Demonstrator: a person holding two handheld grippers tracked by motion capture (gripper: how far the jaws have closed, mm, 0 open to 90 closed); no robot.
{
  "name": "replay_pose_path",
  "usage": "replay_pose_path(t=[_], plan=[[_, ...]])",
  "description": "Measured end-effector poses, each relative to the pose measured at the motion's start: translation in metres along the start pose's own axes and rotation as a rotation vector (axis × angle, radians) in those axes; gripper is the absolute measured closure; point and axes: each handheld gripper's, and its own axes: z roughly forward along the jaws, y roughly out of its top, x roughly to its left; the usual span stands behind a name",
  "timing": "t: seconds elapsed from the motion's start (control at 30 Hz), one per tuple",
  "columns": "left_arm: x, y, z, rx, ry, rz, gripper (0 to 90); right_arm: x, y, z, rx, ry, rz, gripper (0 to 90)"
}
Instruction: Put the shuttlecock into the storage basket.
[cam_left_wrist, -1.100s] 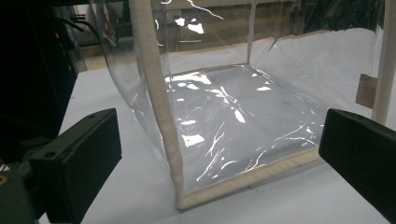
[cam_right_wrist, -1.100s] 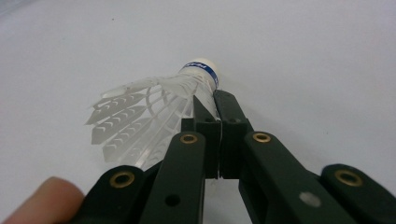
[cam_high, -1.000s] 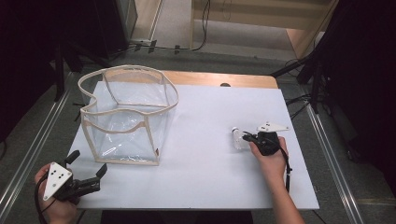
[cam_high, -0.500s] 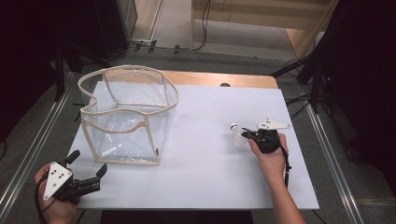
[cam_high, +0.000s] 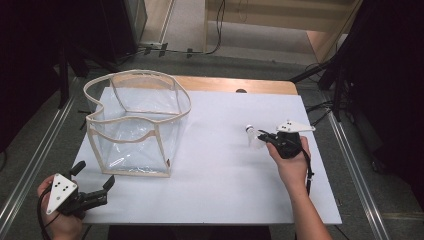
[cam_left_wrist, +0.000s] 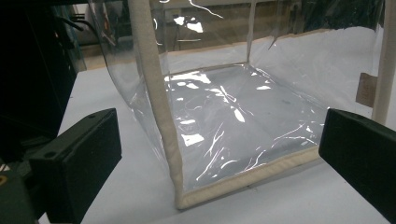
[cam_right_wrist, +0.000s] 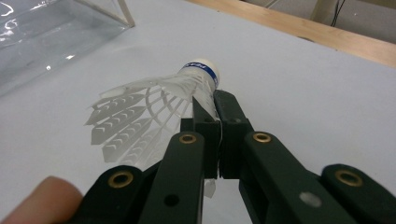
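White shuttlecock (cam_right_wrist: 159, 100) pinched in right hand-held gripper (cam_high: 264, 135), bare table (cam_high: 225, 175) around; left hand-held gripper (cam_high: 92, 177) wide.

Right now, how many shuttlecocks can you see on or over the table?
1. The shuttlecock is pinched in the right tongs, at the table's right side, apart from the clear bag. Nothing shows inside the bag.

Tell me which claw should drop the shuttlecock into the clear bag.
Right. The right claw is already shut on the shuttlecock. The left claw is open at the near corner of the clear bag and could steady it.
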Motion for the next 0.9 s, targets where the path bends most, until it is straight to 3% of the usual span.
replay_pose_path(t=[0.9], plan=[[0.0, 0.0, -0.001, -0.008, -0.004, -0.007, 0.0, 0.021, 0.045, -0.002, -0.032, 0.048, -0.06, 86.2]])
